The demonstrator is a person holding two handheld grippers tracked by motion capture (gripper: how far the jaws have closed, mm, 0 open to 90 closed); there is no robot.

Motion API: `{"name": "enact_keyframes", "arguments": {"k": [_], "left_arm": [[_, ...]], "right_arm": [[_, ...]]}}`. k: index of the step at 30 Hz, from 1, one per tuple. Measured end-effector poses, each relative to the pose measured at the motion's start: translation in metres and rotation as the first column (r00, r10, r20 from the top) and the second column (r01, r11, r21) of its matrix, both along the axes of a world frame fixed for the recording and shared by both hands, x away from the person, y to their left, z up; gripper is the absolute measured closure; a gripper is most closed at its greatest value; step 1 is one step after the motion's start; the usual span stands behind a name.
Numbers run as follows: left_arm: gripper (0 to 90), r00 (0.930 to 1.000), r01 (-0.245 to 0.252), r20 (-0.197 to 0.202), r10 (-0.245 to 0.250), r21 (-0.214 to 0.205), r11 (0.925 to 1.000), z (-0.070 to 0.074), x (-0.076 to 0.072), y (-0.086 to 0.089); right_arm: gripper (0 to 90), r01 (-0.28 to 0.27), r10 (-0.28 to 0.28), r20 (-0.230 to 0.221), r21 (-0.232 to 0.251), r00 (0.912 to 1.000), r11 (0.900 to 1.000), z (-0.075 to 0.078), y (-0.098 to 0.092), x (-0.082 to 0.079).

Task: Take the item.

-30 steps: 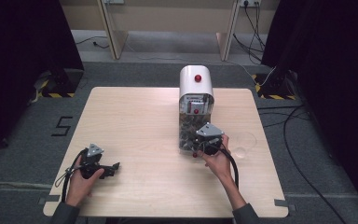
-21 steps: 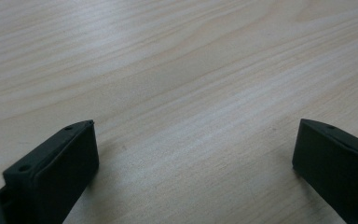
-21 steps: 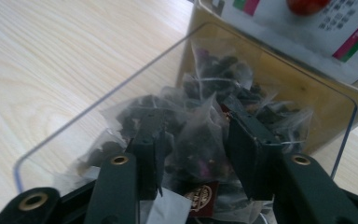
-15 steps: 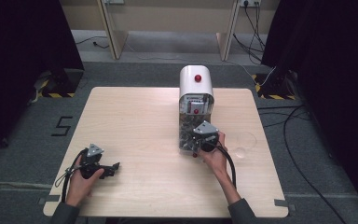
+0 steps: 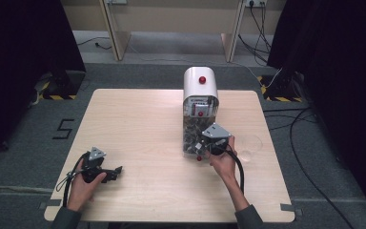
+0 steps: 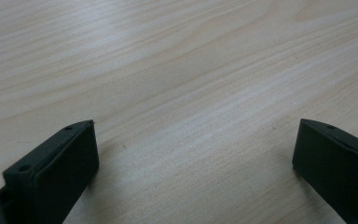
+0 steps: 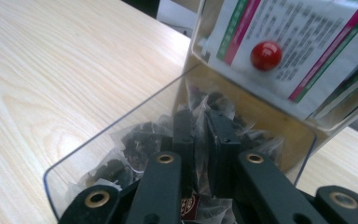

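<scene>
The high view was evenly lit from above, with the pale tabletop [image 5: 138, 124] bright against very dark curtains [image 5: 24, 57] at both sides, where detail was lost in black. Shadows on the tabletop were soft and short, pooling just under the hands. The picture was slightly soft overall, and fine print on the dispenser [image 5: 200, 112] could not be read. In the left gripper view the wood grain was washed out by a pale sheen toward the top, and the near black jaws were blurred. In the right gripper view the clear tray wall [image 7: 116, 126] caught faint reflections, the red knob [image 7: 266, 55] carried a small highlight, and the label text was out of focus.
</scene>
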State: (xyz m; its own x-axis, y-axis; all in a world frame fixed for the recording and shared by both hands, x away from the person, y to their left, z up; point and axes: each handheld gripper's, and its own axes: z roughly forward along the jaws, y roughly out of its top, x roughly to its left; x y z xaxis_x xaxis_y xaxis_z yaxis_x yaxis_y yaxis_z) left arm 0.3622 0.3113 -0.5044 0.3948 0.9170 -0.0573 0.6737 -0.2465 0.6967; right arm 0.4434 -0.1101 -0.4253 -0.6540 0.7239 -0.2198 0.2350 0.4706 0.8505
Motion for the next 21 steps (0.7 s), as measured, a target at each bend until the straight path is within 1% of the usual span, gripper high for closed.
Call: {"name": "enact_keyframes", "arguments": {"k": [3,5,6,9,10,11,12,17,18,19,21], "left_arm": [[0.0,1.0,0.0,0.0,0.0,0.0,1.0,0.0,0.0,0.0],[0.0,1.0,0.0,0.0,0.0,0.0,1.0,0.0,0.0,0.0],[0.0,1.0,0.0,0.0,0.0,0.0,1.0,0.0,0.0,0.0],[0.0,1.0,0.0,0.0,0.0,0.0,1.0,0.0,0.0,0.0],[0.0,1.0,0.0,0.0,0.0,0.0,1.0,0.0,0.0,0.0],[0.0,1.0,0.0,0.0,0.0,0.0,1.0,0.0,0.0,0.0],[0.0,1.0,0.0,0.0,0.0,0.0,1.0,0.0,0.0,0.0],[0.0,1.0,0.0,0.0,0.0,0.0,1.0,0.0,0.0,0.0],[0.0,1.0,0.0,0.0,0.0,0.0,1.0,0.0,0.0,0.0],[0.0,1.0,0.0,0.0,0.0,0.0,1.0,0.0,0.0,0.0],[0.0,1.0,0.0,0.0,0.0,0.0,1.0,0.0,0.0,0.0]], "right_arm": [[84.0,-0.001,0.001,0.008,0.005,1.0,1.0,0.003,-0.001,-0.001],[84.1,0.003,-0.003,0.005,0.031,1.0,0.9995,0.006,-0.004,-0.003],[84.1,0.002,-0.002,0.007,0.034,1.0,0.9994,0.007,-0.004,-0.003],[84.1,0.002,-0.003,0.027,0.041,0.9996,0.9992,0.013,-0.006,-0.006],[84.1,-0.002,0.0,0.041,0.045,0.9992,0.999,0.016,-0.007,-0.008],[84.1,-0.002,0.0,0.041,0.045,0.9992,0.999,0.016,-0.007,-0.008],[84.1,-0.003,0.0,0.063,0.051,0.998,0.9987,0.022,-0.007,-0.012],[84.1,-0.008,0.0,0.106,0.076,0.9944,0.9971,0.037,-0.011,-0.02],[84.1,-0.008,-0.001,0.12,0.079,0.9928,0.9969,0.041,-0.013,-0.022],[84.0,-0.006,-0.005,0.119,0.086,0.9929,0.9962,0.043,-0.013,-0.023],[84.0,-0.006,-0.007,0.14,0.091,0.9901,0.9958,0.048,-0.016,-0.024]]}}
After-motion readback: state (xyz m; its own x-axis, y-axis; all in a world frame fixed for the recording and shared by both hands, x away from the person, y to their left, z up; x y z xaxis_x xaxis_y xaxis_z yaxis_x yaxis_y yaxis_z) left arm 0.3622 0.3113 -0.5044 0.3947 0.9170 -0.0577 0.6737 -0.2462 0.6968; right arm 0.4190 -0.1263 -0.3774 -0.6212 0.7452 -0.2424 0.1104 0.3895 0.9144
